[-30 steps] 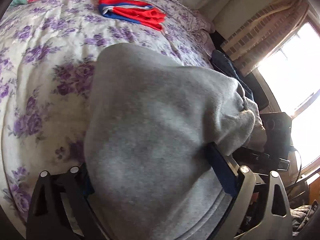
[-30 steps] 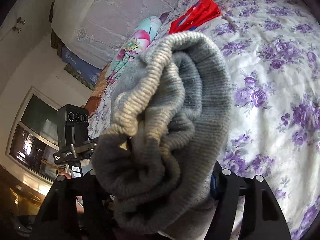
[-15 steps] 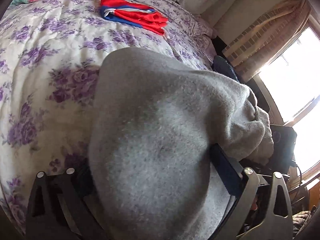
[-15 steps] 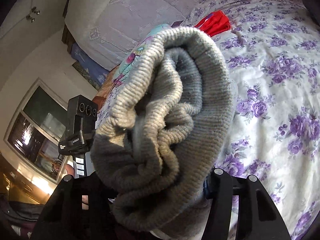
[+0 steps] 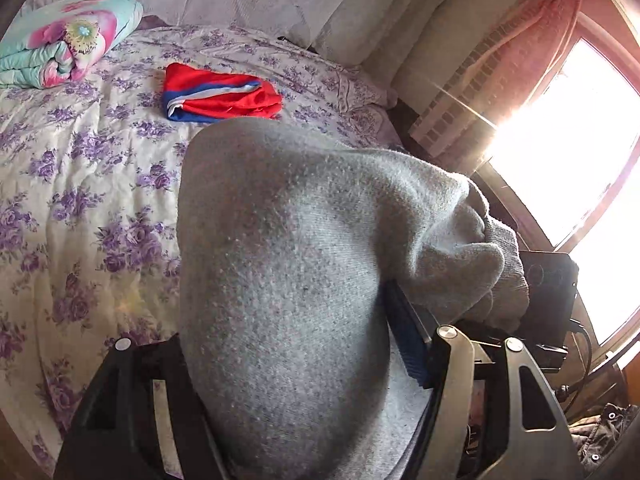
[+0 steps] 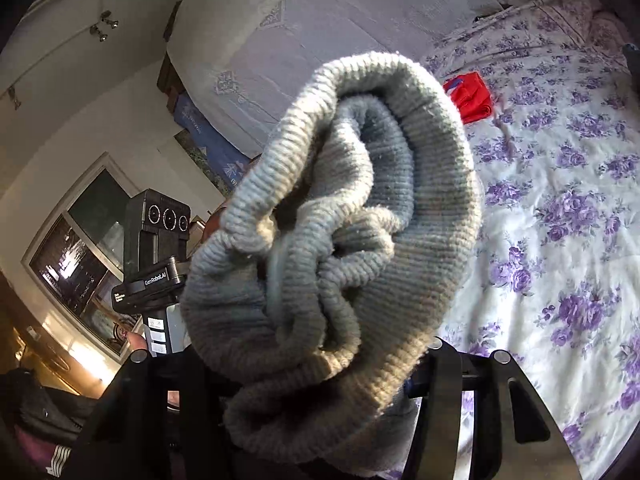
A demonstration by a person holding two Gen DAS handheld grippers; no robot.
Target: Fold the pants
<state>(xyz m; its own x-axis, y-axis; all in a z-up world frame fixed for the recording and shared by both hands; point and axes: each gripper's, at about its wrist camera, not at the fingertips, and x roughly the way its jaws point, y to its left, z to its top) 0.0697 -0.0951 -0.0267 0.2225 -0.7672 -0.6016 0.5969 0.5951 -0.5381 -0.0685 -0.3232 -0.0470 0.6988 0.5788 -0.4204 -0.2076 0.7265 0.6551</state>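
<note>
Grey sweatpants (image 5: 288, 264) fill the left wrist view, bunched between my left gripper's (image 5: 280, 340) jaws, which are shut on the fabric and hold it above the bed. In the right wrist view the pants' ribbed grey end (image 6: 352, 216) is bunched in my right gripper (image 6: 304, 356), which is shut on it. The fingertips of both grippers are hidden by cloth. The other gripper's black camera body (image 6: 156, 236) shows at the left of the right wrist view.
The bed has a white cover with purple flowers (image 5: 80, 184) (image 6: 560, 200). Folded red and blue clothing (image 5: 220, 96) (image 6: 470, 96) lies near the headboard. A floral quilt (image 5: 60, 40) lies at the far left. A bright window (image 5: 580, 140) is at the right.
Both grippers have risen and tilted up with the pants still held. More of the headboard, quilt and wall has come into view.
</note>
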